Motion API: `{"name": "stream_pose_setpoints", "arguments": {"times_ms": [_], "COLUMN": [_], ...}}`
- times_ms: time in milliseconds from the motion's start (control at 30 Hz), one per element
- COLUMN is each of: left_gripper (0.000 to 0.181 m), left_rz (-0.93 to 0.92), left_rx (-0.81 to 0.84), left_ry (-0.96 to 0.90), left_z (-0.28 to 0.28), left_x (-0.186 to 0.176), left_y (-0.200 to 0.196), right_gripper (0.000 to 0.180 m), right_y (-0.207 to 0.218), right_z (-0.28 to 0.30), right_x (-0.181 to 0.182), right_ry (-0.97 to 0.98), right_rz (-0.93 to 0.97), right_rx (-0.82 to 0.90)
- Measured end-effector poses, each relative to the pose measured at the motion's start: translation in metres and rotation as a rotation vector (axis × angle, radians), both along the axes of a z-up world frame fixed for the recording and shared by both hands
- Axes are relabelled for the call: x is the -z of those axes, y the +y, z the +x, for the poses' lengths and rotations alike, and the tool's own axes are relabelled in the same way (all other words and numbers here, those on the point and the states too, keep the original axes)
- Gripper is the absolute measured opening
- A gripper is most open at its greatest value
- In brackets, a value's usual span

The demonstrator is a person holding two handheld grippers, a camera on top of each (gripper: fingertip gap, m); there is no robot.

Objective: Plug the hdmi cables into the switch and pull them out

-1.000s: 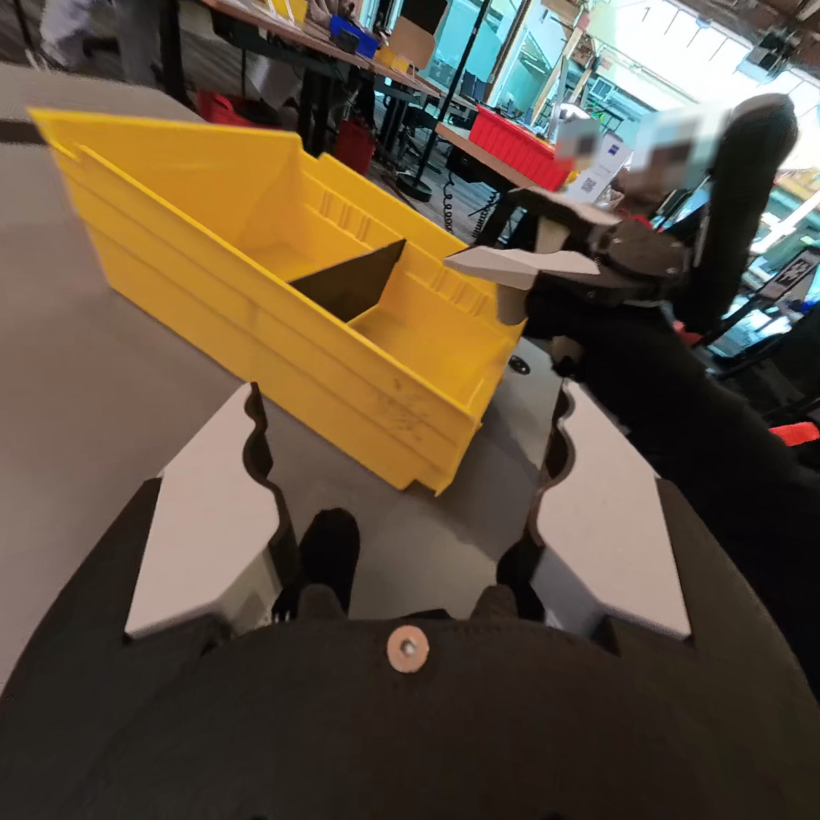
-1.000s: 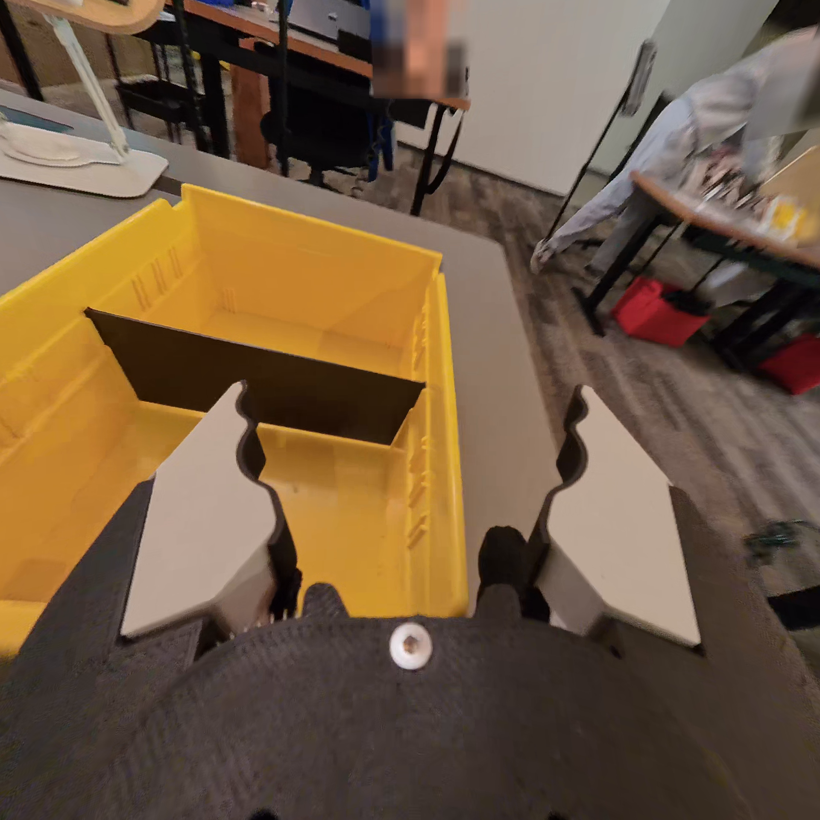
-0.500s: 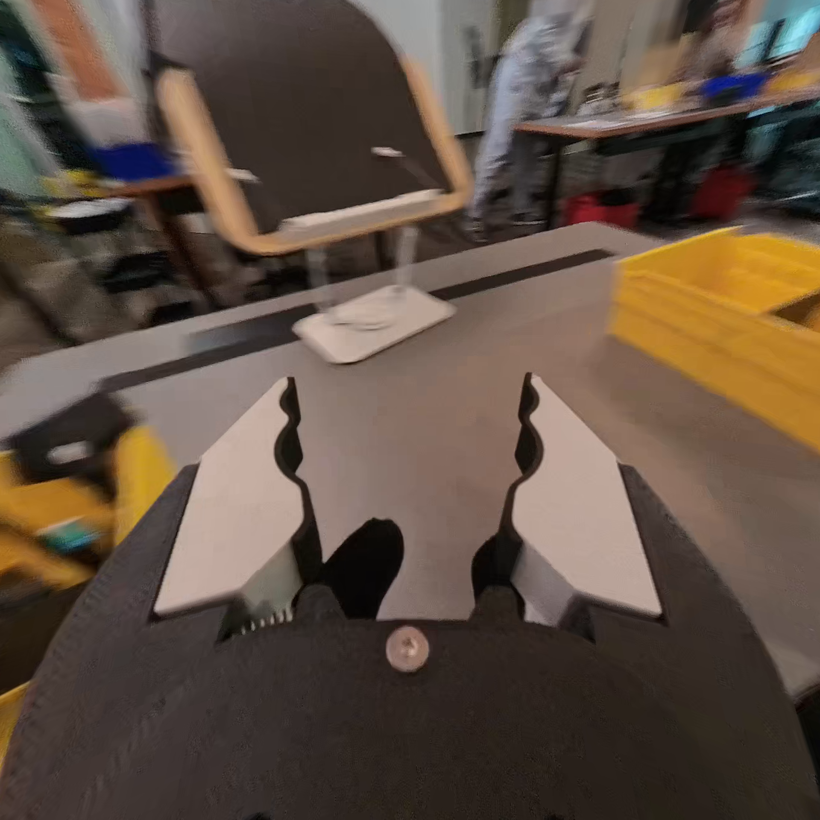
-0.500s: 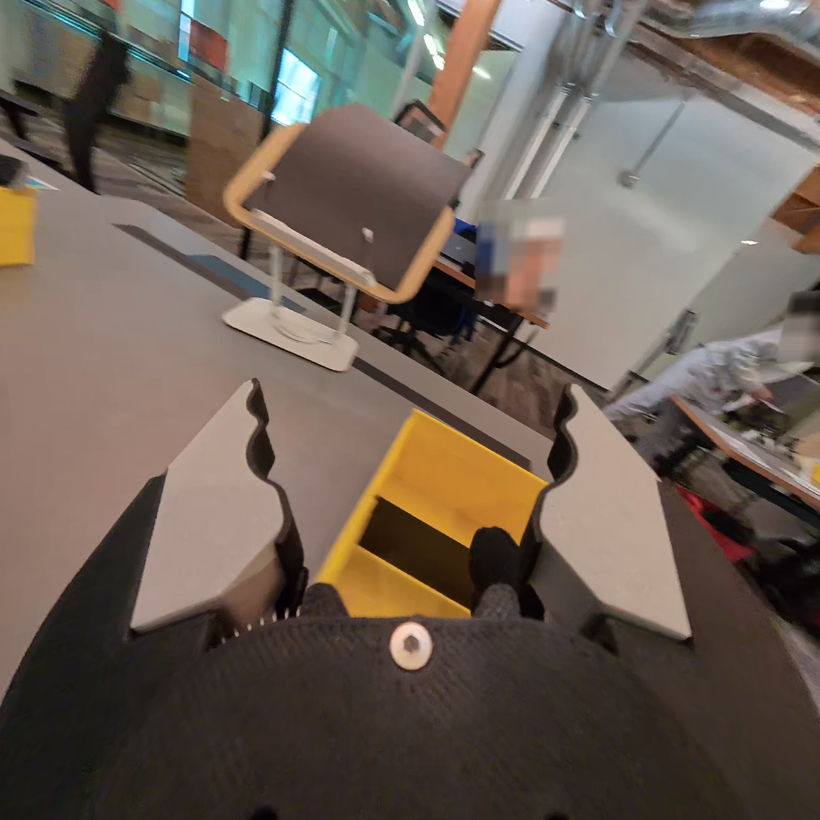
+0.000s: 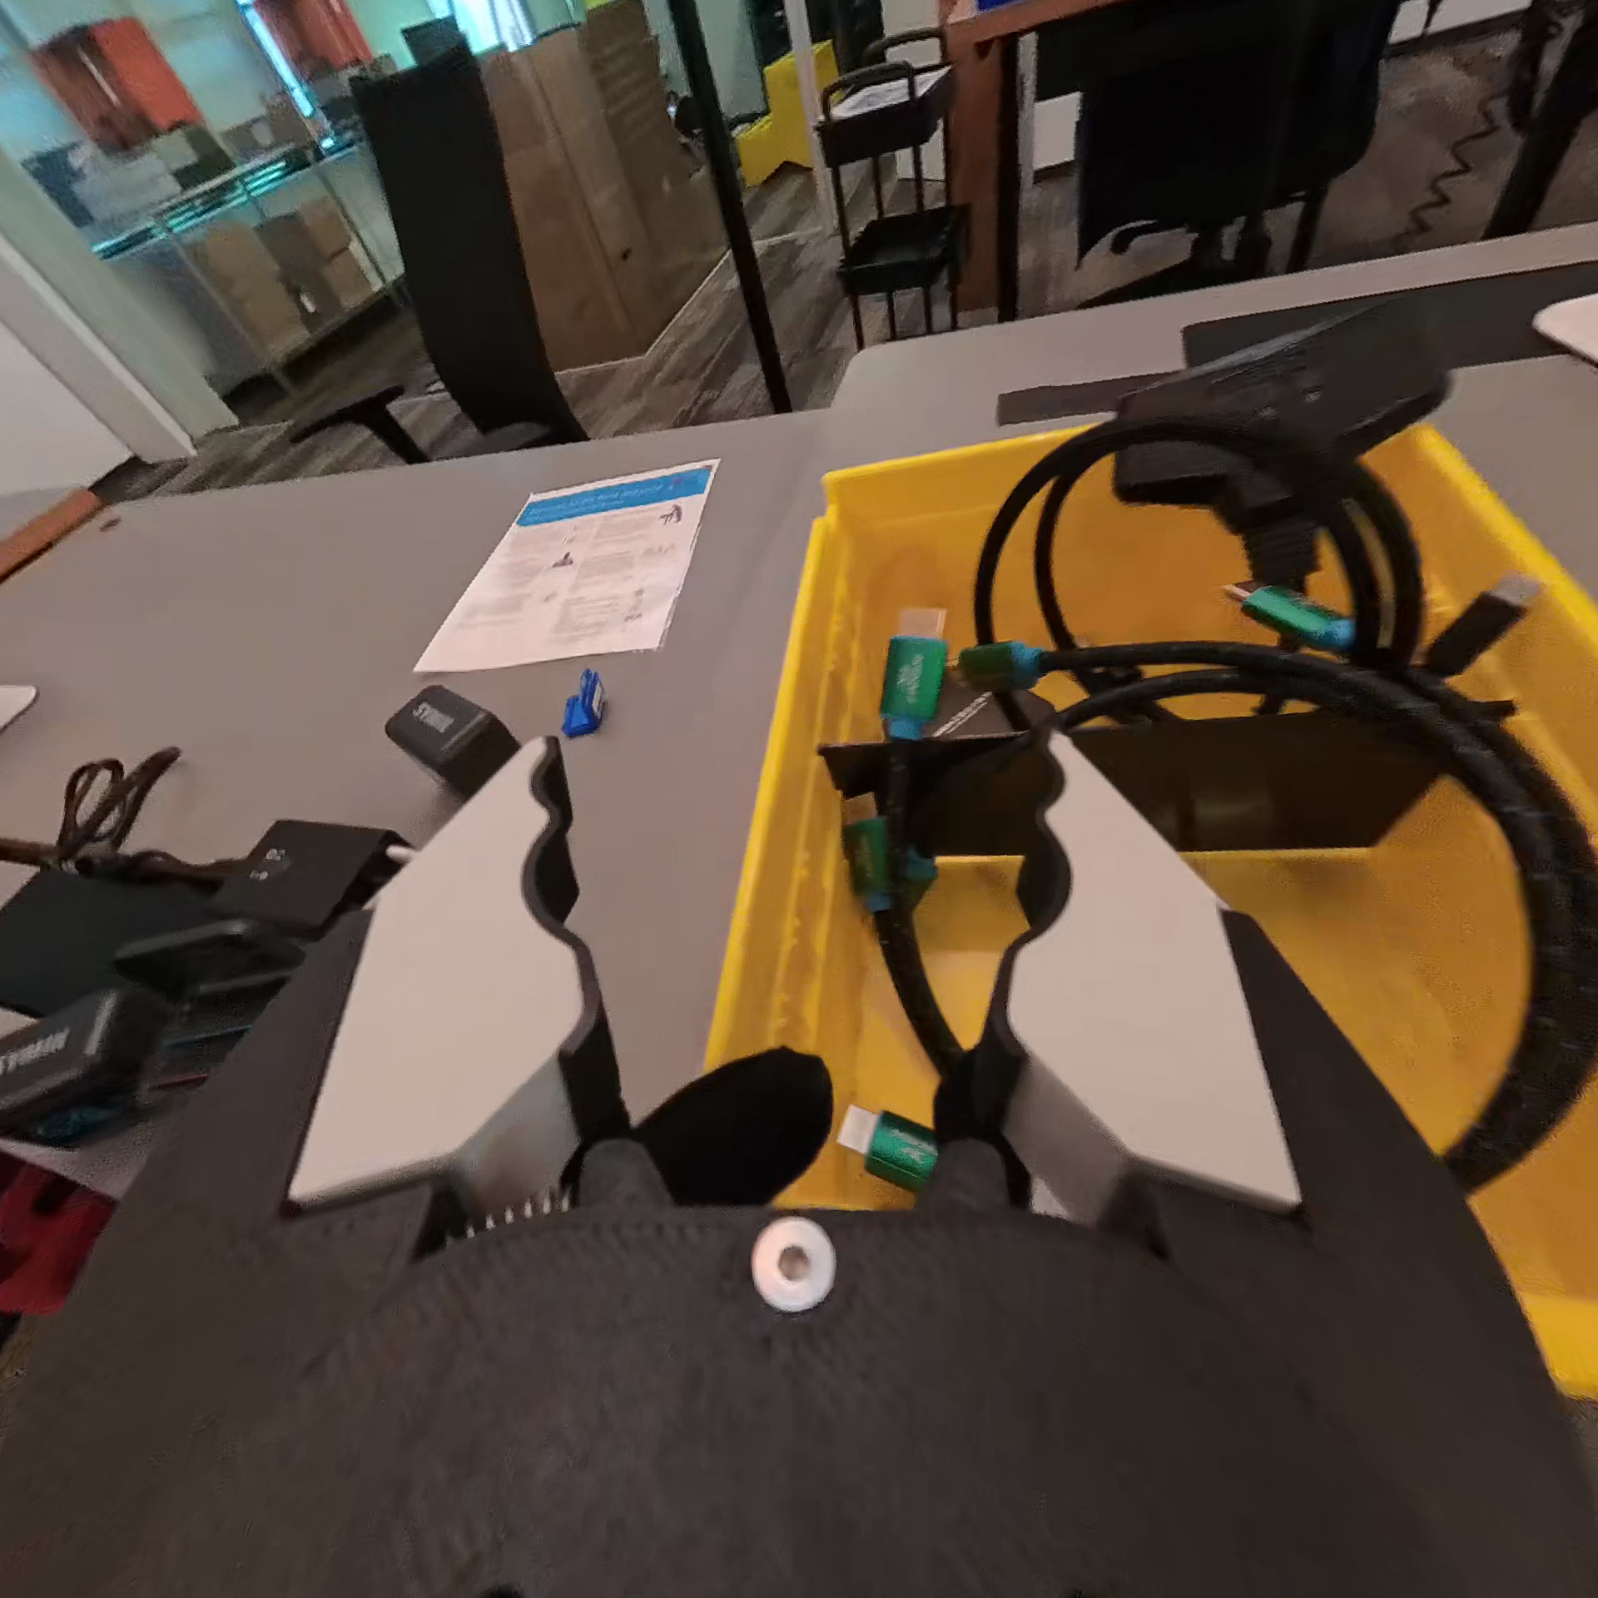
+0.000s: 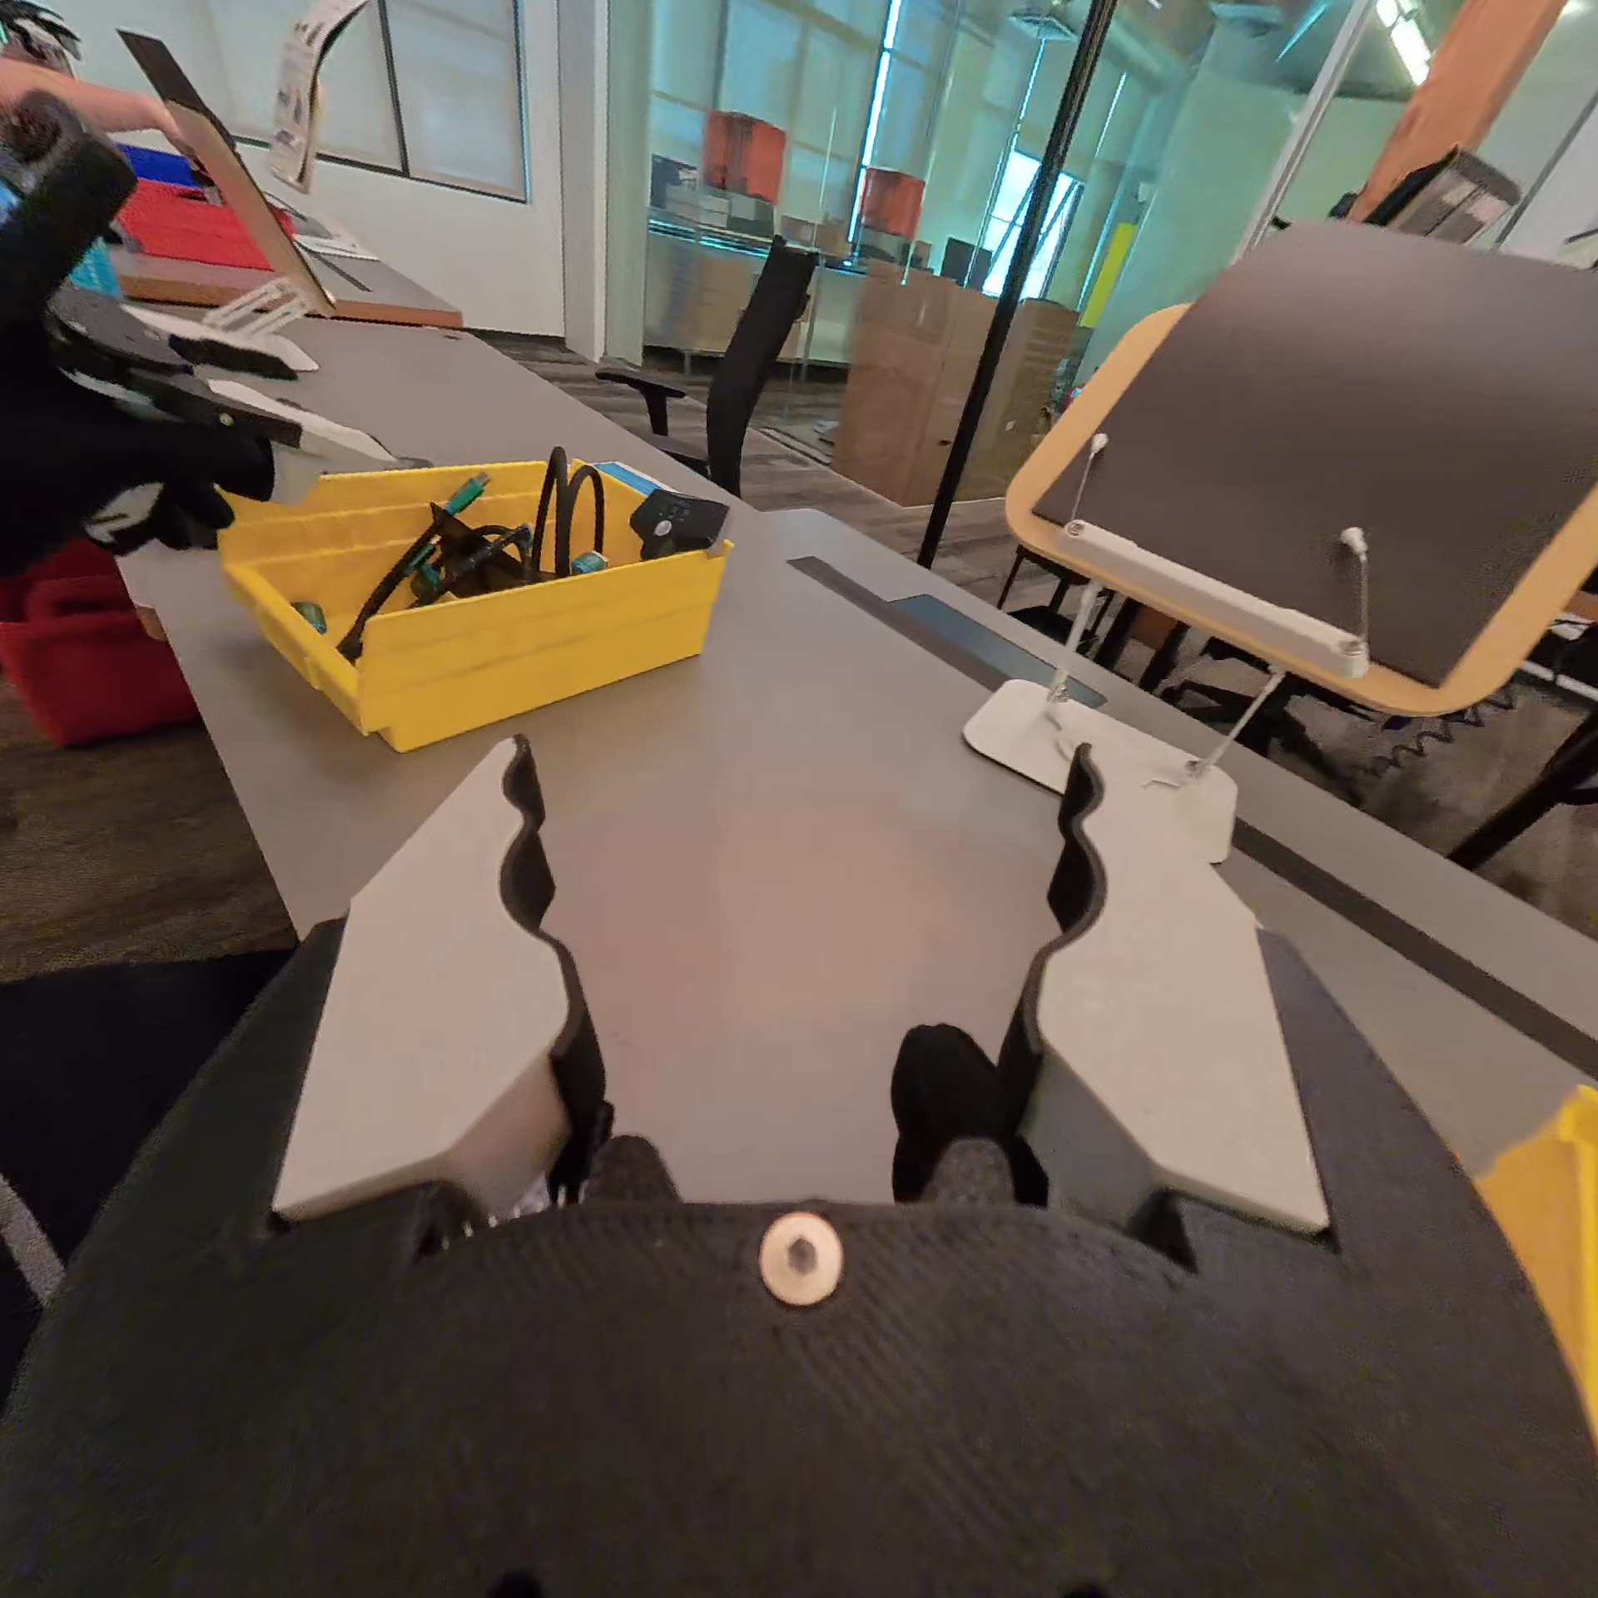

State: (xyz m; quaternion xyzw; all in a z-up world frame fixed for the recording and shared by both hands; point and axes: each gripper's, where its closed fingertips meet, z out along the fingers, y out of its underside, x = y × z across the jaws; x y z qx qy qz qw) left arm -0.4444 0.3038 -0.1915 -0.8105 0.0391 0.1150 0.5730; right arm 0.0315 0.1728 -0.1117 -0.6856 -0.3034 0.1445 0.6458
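Left gripper [image 5: 800, 761] held over the near-left edge of a yellow bin [image 5: 808, 873], fingers spread wide with nothing between them. Inside the bin, a tangle of black braided HDMI cables [image 5: 1349, 692] with green-and-teal plug ends — one green plug [image 5: 910, 686] lying across the top of a black divider [image 5: 1211, 795], another [image 5: 872, 858] just below it on the near side, a third [image 5: 895, 1146] low by the base of the right finger, a fourth [image 5: 1293, 616] farther back. Black HDMI switch [image 5: 1280, 389] perched on the far rim of the bin, tilted, with a thinner smooth black cable looped under it.

On the grey table [image 5: 259, 588], left of the bin: a printed sheet [image 5: 579, 571], a small blue clip [image 5: 584, 697], a small black box [image 5: 445, 735], and at the left edge a cluster of black devices and cords [image 5: 173, 917].

Right gripper [image 6: 795, 761] well apart from that bin, over bare tabletop [image 6: 778, 709], fingers likewise wide apart and empty. From this side, the same bin [image 6: 519, 644] seen across the table with cables and switch [image 6: 679, 521] inside, the left gripper [image 6: 285, 441] in a black-gloved hand above its left end. To the right, a dark panel with a tan rim on a white stand [image 6: 1349, 484]; corner of a second yellow bin [image 6: 1548, 1211] at the right edge.
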Motion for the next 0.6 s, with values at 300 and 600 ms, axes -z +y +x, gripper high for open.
{"name": "stream_pose_setpoints", "arguments": {"times_ms": [300,600], "left_gripper": [0.066,0.088], "left_rz": [0.111,0.187], "left_rx": [0.071,0.191], "left_ry": [-0.186,-0.337], "left_z": [-0.003,0.007], "left_x": [-0.003,-0.018], "left_y": [0.001,-0.006], "right_gripper": [0.109,0.108], "right_y": [0.010,0.017], "right_z": [-0.046,-0.049], "right_x": [0.051,0.122], "right_ry": [0.058,-0.019], "right_rz": [-0.135,-0.223], "right_rx": [-0.028,-0.012]}}
